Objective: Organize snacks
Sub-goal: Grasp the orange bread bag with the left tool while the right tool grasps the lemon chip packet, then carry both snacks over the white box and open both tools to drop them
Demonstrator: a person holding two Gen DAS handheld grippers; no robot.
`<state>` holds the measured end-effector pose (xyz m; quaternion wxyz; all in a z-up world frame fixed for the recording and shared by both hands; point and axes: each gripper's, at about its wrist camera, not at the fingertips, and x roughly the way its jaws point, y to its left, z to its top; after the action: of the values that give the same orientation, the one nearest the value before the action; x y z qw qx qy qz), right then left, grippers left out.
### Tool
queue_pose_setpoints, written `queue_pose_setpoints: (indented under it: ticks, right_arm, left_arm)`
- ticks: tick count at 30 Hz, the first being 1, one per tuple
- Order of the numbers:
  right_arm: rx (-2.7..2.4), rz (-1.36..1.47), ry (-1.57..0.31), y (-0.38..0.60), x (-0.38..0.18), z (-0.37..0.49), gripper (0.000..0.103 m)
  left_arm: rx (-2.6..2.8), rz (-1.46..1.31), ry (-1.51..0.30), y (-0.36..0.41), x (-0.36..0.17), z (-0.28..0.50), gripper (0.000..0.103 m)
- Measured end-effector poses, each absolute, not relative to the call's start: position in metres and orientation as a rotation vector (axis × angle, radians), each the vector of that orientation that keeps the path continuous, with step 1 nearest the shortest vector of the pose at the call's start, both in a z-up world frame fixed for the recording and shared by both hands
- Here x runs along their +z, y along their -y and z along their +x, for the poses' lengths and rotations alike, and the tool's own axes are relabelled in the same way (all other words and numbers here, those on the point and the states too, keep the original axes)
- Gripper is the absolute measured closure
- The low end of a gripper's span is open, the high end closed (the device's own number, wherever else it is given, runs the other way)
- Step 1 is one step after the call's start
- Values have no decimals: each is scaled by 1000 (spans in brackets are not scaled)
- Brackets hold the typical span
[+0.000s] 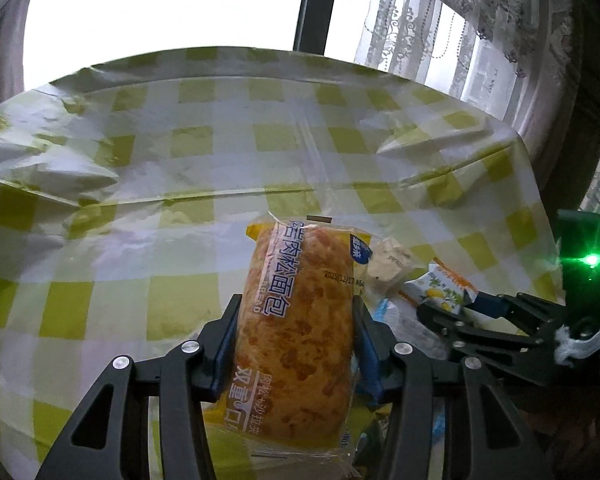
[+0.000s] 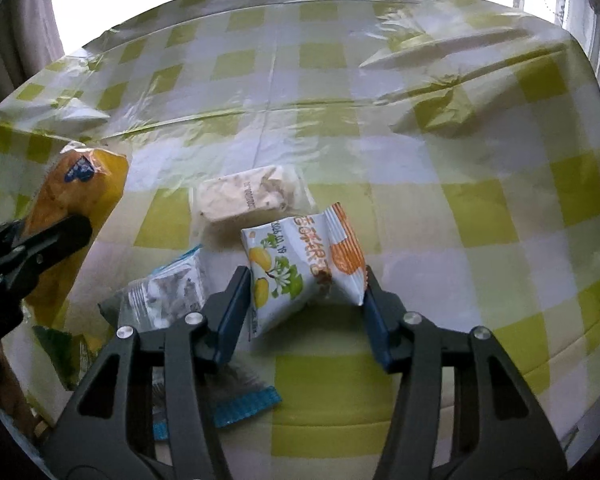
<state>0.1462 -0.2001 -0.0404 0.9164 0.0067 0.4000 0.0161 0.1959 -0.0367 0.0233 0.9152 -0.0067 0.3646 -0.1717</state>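
Observation:
A long golden bread roll in a clear and yellow wrapper (image 1: 296, 320) stands lengthwise between the pads of my left gripper (image 1: 296, 304), which is shut on it and holds it above the checked cloth. In the right wrist view the same bread (image 2: 80, 184) and the left gripper's fingers (image 2: 56, 236) appear at the left edge. My right gripper (image 2: 306, 276) is shut on a small white pouch printed with yellow fruit and an orange stripe (image 2: 300, 264), which is crumpled between both pads. The pouch (image 1: 444, 288) also shows at the right of the left wrist view.
A pale bar in a clear wrapper (image 2: 248, 196) lies just beyond the pouch. A silver and blue packet (image 2: 168, 292) and a green one (image 2: 60, 344) lie at the near left. A wrinkled green and white checked cloth (image 2: 420, 160) covers the table, with a window and lace curtain (image 1: 420, 20) behind.

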Motion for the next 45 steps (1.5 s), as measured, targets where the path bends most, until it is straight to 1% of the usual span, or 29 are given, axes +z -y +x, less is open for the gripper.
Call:
queue_pose_setpoints:
  ticks: [6, 19, 45]
  right_arm:
    - [22, 20, -802, 203, -40, 142, 54]
    - [-45, 8, -700, 209, -18, 108, 56]
    - [-81, 4, -674, 230, 0, 33, 56]
  left_arm:
    - [-286, -54, -778, 42, 20, 183, 52]
    - [-107, -39, -732, 41, 30, 154, 52]
    - [-92, -6, -657, 66, 56, 103, 52]
